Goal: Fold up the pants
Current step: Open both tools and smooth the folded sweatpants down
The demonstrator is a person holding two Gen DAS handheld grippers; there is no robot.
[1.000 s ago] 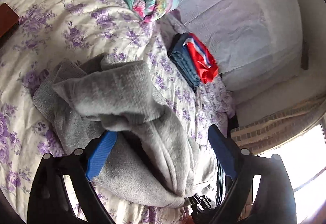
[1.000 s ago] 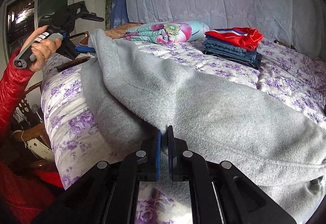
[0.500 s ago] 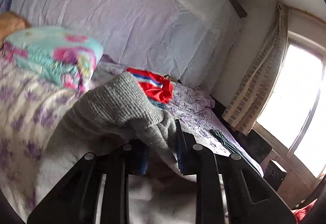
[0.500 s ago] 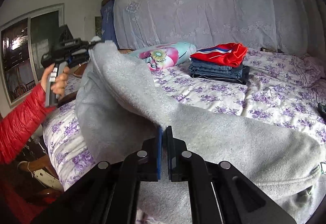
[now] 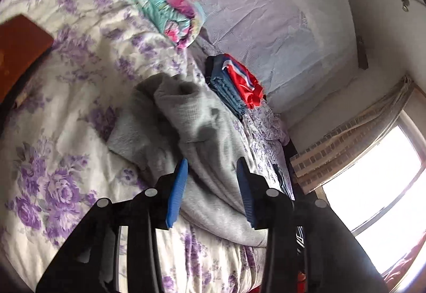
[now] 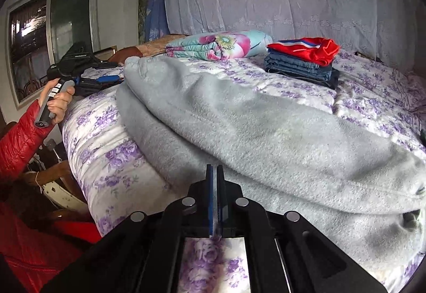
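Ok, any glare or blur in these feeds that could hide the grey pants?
Left wrist view: the window is blown out white at lower right, but the grey pants stay readable, slightly soft. Right wrist view: even light, sharp, fisheye bending at the edges.

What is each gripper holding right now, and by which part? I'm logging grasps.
The right gripper is shut on the near edge of the grey pants. The left gripper is open, holding nothing; the pants' leg end lies between its fingers.

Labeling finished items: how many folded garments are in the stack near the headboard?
2 visible: red garment on top, blue jeans beneath it. The jeans' layers could hide another piece.
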